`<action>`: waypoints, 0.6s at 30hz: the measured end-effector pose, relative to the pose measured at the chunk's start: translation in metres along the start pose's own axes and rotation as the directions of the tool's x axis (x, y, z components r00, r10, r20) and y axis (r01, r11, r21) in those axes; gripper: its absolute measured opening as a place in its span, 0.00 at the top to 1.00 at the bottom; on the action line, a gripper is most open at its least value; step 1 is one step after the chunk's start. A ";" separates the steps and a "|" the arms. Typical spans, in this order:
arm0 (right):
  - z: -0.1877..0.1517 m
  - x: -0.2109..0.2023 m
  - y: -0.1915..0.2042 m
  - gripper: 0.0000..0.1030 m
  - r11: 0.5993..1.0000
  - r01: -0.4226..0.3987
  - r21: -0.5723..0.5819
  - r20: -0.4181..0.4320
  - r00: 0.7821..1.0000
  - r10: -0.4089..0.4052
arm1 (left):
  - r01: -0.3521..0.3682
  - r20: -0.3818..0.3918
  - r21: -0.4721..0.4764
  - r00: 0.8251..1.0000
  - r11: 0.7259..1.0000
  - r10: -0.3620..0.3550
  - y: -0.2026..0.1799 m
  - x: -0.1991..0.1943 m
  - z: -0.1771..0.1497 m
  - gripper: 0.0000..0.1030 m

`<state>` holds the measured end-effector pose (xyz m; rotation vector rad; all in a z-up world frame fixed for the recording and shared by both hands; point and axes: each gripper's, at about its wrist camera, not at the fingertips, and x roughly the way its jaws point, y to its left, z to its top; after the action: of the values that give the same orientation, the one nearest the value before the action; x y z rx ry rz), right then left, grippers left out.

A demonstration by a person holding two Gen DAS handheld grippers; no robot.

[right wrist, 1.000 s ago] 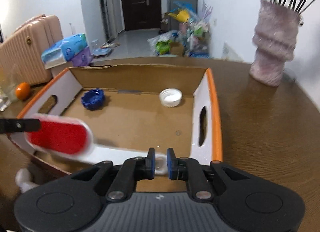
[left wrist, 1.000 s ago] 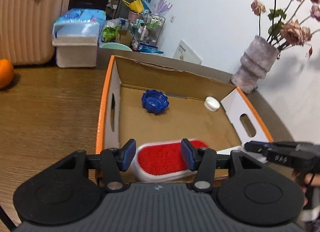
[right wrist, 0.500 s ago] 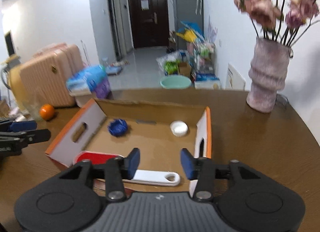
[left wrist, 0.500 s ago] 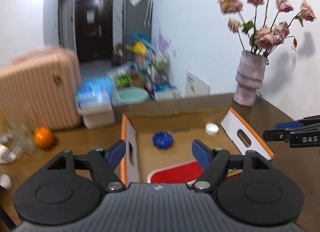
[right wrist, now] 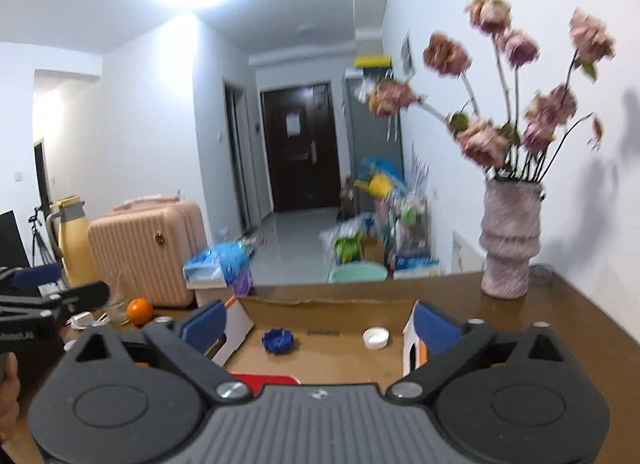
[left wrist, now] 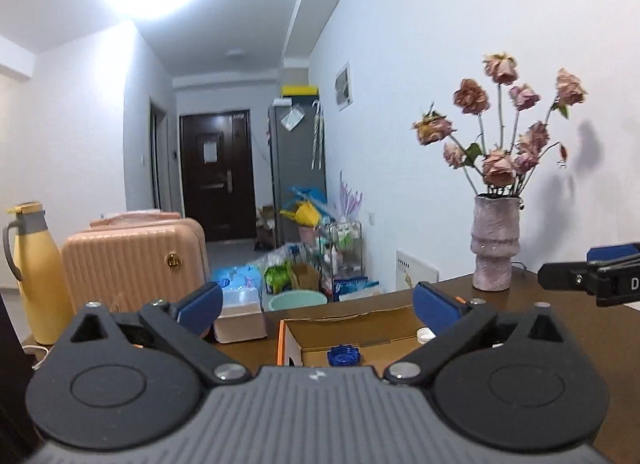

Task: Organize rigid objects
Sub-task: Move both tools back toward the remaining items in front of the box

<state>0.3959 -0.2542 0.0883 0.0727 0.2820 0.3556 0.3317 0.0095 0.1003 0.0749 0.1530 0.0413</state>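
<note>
An orange-edged cardboard box (right wrist: 328, 310) sits on the brown table. A blue ridged cap (right wrist: 277, 340) and a white cap (right wrist: 375, 337) lie on its floor. The red brush (right wrist: 264, 379) lies at the near end, mostly hidden behind my right gripper (right wrist: 319, 325). That gripper hovers above and short of the box with its jaws opening wide and nothing between them. My left gripper (left wrist: 318, 310) is also back from the box (left wrist: 348, 324), jaws opening and empty. Past it I see the blue cap (left wrist: 343, 355) and white cap (left wrist: 425, 334).
A pink vase of dried roses (right wrist: 508, 248) stands at the table's far right corner. On the left are an orange (right wrist: 140, 311), a pink suitcase (left wrist: 136, 264) and a yellow jug (left wrist: 36, 276). A hand (right wrist: 8, 380) shows at the lower left.
Both grippers let go of the red brush, which now lies in the box. Both drew back and rose, their jaws spreading wide, and both views tilted up toward the room.
</note>
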 end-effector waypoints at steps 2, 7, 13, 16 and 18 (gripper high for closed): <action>-0.009 -0.012 0.005 0.00 1.000 0.024 -0.016 0.058 0.998 -0.023 | 0.007 0.011 -0.006 1.000 1.000 -0.007 -0.001 -0.010 -0.006 0.00; -0.031 -0.038 0.012 0.00 0.999 0.054 -0.008 0.164 0.985 -0.052 | 0.004 0.036 -0.033 0.999 0.999 -0.002 -0.001 -0.034 -0.020 0.00; -0.044 -0.061 0.022 0.00 0.997 0.075 -0.022 0.182 0.981 -0.069 | 0.007 0.060 -0.032 0.998 0.999 -0.005 0.004 -0.063 -0.036 0.00; -0.052 -0.074 0.028 0.00 0.996 0.084 -0.013 0.180 0.980 -0.080 | 0.009 0.061 -0.055 0.998 0.998 -0.006 0.006 -0.075 -0.044 0.00; -0.061 -0.084 0.033 0.00 0.996 0.088 -0.007 0.186 0.979 -0.085 | 0.013 0.060 -0.063 0.998 0.998 -0.009 0.009 -0.084 -0.050 0.00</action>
<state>0.2919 -0.2520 0.0557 0.0780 0.0978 0.2622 0.2402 0.0181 0.0642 0.0115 0.0924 0.0329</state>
